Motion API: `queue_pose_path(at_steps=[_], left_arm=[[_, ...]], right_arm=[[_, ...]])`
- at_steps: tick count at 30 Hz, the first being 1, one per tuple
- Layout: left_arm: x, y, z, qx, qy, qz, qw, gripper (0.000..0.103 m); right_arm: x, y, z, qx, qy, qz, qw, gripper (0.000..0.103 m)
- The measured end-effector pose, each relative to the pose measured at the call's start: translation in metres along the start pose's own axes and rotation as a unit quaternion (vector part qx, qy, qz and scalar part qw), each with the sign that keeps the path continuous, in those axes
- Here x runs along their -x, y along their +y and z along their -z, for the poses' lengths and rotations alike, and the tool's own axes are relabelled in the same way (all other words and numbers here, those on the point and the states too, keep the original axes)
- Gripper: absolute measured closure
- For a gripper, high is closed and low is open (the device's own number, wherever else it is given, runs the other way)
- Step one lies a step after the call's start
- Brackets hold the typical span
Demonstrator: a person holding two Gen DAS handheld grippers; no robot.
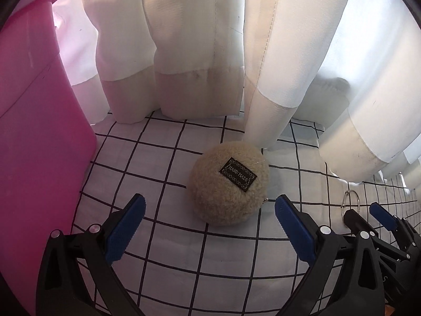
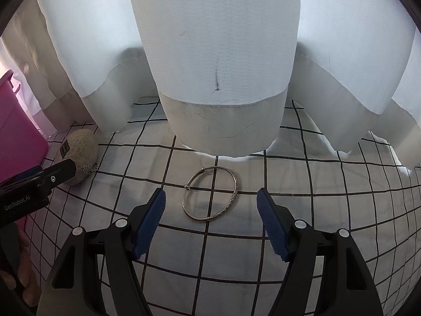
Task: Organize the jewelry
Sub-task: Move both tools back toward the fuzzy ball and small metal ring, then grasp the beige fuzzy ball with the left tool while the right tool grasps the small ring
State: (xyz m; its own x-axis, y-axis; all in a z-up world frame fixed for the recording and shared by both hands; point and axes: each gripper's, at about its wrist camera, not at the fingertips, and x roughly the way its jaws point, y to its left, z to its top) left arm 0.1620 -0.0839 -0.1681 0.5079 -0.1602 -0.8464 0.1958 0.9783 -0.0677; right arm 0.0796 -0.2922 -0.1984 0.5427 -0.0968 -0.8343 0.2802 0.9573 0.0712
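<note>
A beige fluffy ball charm (image 1: 229,184) with a black "HAND MADE" label and a small ball chain lies on the checked cloth. My left gripper (image 1: 210,205) is open, its blue pads on either side of the charm's near edge. A thin silver bangle (image 2: 210,194) lies flat on the cloth. My right gripper (image 2: 211,197) is open around the bangle's near half, just above the cloth. The bangle (image 1: 351,200) and right gripper (image 1: 368,216) also show at the left wrist view's right edge. The charm (image 2: 79,144) and left gripper's finger show at the right wrist view's left.
A pink plastic bin (image 1: 39,131) stands at the left, close to the charm. White curtains (image 1: 205,52) hang down to the cloth right behind both objects. The white cloth with black grid lines (image 2: 236,250) covers the surface.
</note>
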Motion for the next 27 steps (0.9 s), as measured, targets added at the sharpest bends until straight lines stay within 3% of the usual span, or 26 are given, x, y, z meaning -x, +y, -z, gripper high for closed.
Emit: queue_pose_path(at_steps=[18,24,27], left_arm=[[-0.039,-0.003,-0.019,-0.002,0.028,0.014,0.9995,0.006],[-0.047,-0.014,-0.021,-0.036,0.022,-0.023,0.9988,0.005],[-0.049,-0.017,-0.021,-0.032,0.02,-0.02,0.9991,0.005]], right_arm=[[-0.021,0.013,-0.01,0.015,-0.01,0.039,0.999,0.031],[-0.024,0.018,-0.012,0.013,-0.023,0.044,0.999,0.028],[-0.03,0.021,-0.008,0.013,-0.026,0.044,0.999,0.028]])
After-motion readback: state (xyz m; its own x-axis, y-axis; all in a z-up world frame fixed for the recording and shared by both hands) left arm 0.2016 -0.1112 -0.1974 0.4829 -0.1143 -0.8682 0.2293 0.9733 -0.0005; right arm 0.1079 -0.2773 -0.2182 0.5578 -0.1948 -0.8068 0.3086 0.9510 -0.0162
